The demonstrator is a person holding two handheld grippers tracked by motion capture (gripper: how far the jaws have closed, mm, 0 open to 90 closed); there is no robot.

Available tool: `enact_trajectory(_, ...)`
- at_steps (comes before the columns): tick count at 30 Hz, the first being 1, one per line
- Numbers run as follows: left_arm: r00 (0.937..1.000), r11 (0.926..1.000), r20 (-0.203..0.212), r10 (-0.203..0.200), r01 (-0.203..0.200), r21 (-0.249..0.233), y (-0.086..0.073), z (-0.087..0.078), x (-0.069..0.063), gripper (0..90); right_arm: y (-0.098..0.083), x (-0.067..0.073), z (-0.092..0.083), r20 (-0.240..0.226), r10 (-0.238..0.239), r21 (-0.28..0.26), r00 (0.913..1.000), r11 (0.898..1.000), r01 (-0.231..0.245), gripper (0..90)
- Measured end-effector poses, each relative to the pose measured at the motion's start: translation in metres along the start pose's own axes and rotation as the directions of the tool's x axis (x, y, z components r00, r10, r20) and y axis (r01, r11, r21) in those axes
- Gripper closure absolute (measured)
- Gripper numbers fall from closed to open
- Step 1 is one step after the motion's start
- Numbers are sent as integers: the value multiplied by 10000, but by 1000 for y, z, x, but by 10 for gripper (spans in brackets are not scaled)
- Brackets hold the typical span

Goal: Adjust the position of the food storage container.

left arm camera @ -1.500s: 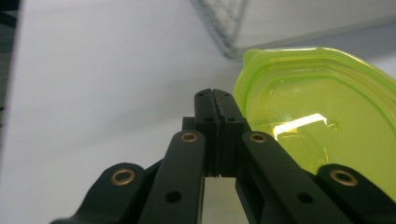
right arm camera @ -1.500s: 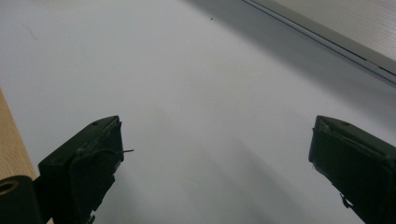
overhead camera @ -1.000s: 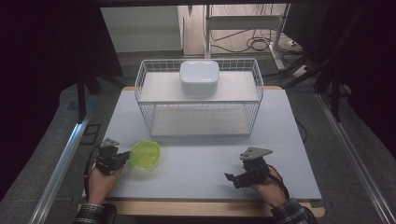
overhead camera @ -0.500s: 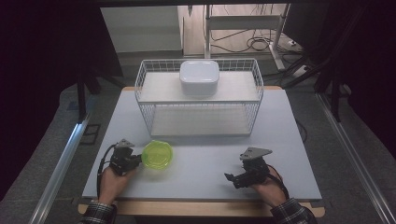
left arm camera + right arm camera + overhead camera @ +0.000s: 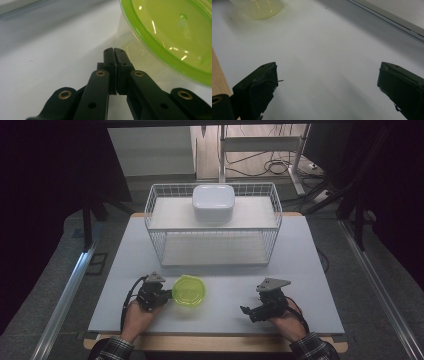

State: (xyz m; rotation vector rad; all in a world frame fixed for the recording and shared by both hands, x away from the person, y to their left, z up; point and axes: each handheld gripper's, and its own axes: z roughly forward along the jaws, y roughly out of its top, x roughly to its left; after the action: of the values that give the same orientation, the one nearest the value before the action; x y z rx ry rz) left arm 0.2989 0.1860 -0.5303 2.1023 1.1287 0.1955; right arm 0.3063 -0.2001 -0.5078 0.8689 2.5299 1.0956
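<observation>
A: High view: the green bowl [image 5: 189, 290] now sits lower centre of the frame on the worktop [image 5: 310, 270], just below the wire basket [image 5: 155, 245]. A second ago it sat further left, so it has slid right. Left gripper [image 5: 165, 296] moved with it and touches its left rim.

B: Carried or pushed?

A: Pushed, I judge. Left gripper view: jaws are pressed together with nothing between them, tips right against the bowl's wall [image 5: 172, 37], upper right of the frame. No grip on the rim.

B: Right side?

A: Right gripper [image 5: 245, 310] sits lower right in the high view, same spot as before. Right gripper view: jaws wide apart, bare worktop between them, bowl a pale blur upper left [image 5: 259, 7], well apart.

B: White container?

A: White lidded box [image 5: 213, 202] unmoved on the basket's top shelf, upper centre.

B: Meaning?

A: Bowl is being nudged toward the middle, probably for a handover or a proper grasp. Not lifted yet.
</observation>
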Motion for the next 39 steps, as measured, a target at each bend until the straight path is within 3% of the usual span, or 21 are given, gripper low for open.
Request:
enact_trajectory(5,9995,9999,310,64,-67,96,-7,-3,-12,888,0,0,0,17,3,4,10000,10000,-3,37)
enact_trajectory(10,9965,9983,688,471,-493,305,-7,2,-31,882,0,0,0,22,18,14,10000,10000,-18,37)
enact_trajectory(16,9847,9912,1288,1175,-1242,454,1,17,-59,870,0,0,0,7,47,33,10000,10000,-47,37)
enact_trajectory(19,9763,9827,1355,1686,-1772,540,5,19,-69,866,0,0,0,5,72,26,10000,10000,-72,37)
enact_trajectory(22,9814,9836,932,1680,-1732,512,6,12,-63,881,-1,-1,-1,-16,117,-15,9999,9999,-117,38)
enact_trajectory(24,9887,9880,407,1444,-1463,485,8,9,-50,887,-1,-1,0,-28,187,-30,9998,9998,-187,40)
enact_trajectory(27,9935,9935,147,1127,-1130,149,15,12,-35,891,0,0,0,-56,180,1,9998,9998,-180,42)
enact_trajectory(31,9924,9937,509,1121,-1115,-140,20,17,-32,890,0,0,1,-72,157,24,9999,9999,-157,42)
enact_trajectory(39,9813,9870,1073,1595,-1607,26,17,22,-54,879,0,0,-1,-66,258,-11,9996,9997,-258,42)
